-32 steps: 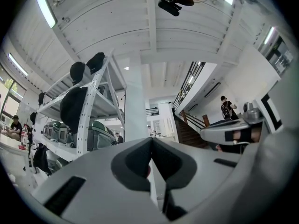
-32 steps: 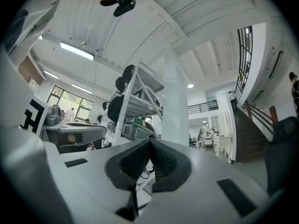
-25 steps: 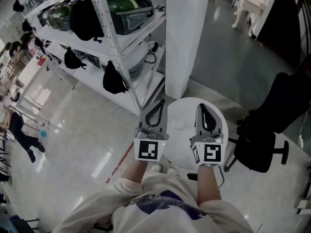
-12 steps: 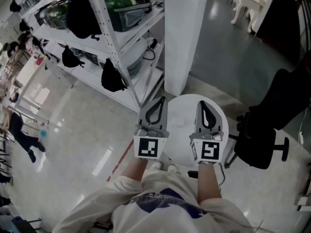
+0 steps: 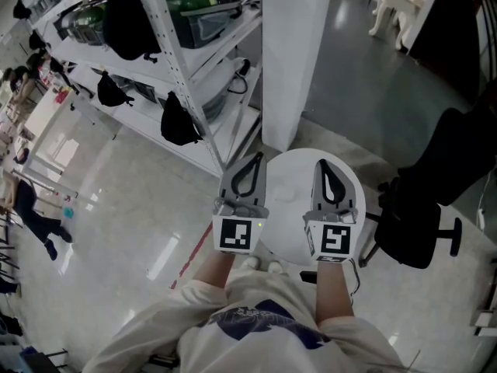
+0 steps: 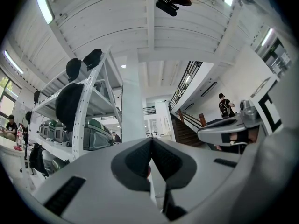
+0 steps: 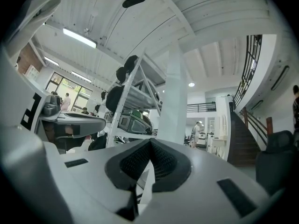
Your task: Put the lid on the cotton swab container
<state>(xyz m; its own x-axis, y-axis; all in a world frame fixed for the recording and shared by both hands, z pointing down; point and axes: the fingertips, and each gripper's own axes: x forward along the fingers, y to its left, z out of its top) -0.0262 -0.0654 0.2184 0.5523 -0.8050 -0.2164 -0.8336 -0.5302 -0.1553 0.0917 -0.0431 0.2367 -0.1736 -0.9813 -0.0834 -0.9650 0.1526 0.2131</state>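
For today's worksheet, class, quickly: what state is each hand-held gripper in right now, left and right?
Left hand-held gripper: closed, jaws together, holding nothing.
Right hand-held gripper: closed, jaws together, holding nothing.

The hall is bright, lit by ceiling strip lights (image 7: 79, 38). The glossy floor (image 5: 116, 208) shows white glare. Both gripper views bend strongly, with dark round corners.
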